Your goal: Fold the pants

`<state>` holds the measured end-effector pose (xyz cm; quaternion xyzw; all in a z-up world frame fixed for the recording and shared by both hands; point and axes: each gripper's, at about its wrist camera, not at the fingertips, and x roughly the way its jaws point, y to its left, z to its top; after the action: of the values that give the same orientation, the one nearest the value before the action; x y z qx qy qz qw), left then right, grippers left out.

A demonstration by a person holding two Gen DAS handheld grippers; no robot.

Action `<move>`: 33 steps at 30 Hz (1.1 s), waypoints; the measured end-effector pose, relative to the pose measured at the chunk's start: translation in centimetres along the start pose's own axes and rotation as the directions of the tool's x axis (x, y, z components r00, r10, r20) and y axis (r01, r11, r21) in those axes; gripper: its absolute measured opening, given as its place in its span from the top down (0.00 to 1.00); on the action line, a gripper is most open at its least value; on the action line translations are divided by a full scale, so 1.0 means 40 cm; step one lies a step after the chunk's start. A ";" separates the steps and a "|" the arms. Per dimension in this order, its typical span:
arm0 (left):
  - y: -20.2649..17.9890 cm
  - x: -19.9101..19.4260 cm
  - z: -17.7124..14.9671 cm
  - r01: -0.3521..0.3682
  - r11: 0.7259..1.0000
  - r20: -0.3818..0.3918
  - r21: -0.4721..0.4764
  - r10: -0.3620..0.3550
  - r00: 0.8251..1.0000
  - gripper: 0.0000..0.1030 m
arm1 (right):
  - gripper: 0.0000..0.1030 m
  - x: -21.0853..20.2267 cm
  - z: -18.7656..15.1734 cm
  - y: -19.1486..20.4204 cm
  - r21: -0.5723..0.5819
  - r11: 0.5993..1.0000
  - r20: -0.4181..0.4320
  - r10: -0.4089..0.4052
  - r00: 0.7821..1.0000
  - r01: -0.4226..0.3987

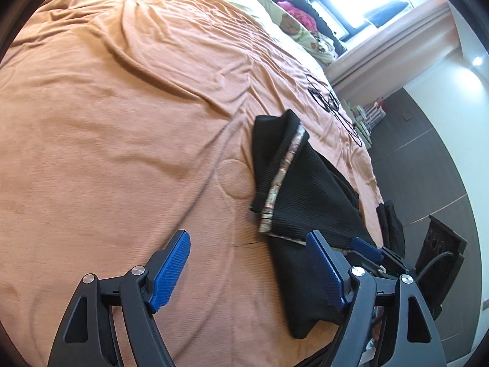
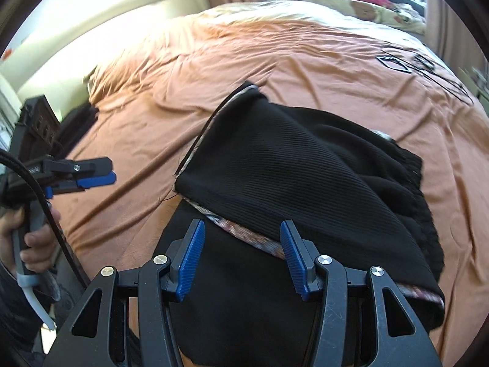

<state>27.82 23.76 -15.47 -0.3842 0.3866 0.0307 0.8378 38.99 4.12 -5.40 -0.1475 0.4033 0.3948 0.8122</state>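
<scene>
The black pants (image 2: pixel 290 183) lie partly folded on the orange bed (image 2: pixel 214 70), directly under and ahead of the right hand-held gripper (image 2: pixel 243 257), whose jaws are spread wide and hold nothing. The left hand-held gripper (image 1: pixel 247 272) hovers just beside the pants' left edge, also wide open and empty.

the left gripper (image 1: pixel 247 270) has its jaws wide apart, with nothing between the blue pads (image 1: pixel 171 275). the right gripper (image 2: pixel 243 258) has its jaws wide apart too, and nothing is pinched. from the right wrist view, the left gripper sits off to the left side, seen side-on and pointing right. a bare hand (image 2: pixel 33 238) wraps around its handle from below.
</scene>
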 end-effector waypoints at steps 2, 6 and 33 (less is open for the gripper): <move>0.014 -0.008 -0.004 0.000 1.000 0.005 -0.011 0.000 1.000 0.22 | 0.52 0.029 0.018 0.018 -0.028 1.000 -0.022 -0.007 1.000 0.006; 0.043 -0.022 -0.010 -0.007 1.000 0.013 -0.020 0.007 1.000 0.22 | 0.52 0.080 0.047 0.056 -0.080 0.997 -0.055 -0.022 0.998 0.018; 0.070 -0.032 -0.005 0.020 0.997 0.043 -0.075 -0.017 0.999 0.22 | 0.98 0.073 0.172 -0.021 -0.094 0.996 -0.044 -0.001 0.999 -0.003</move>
<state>25.82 25.91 -16.45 -0.4183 0.3637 0.0458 0.8311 44.41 8.93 -3.39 -0.1939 0.4024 0.4103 0.7951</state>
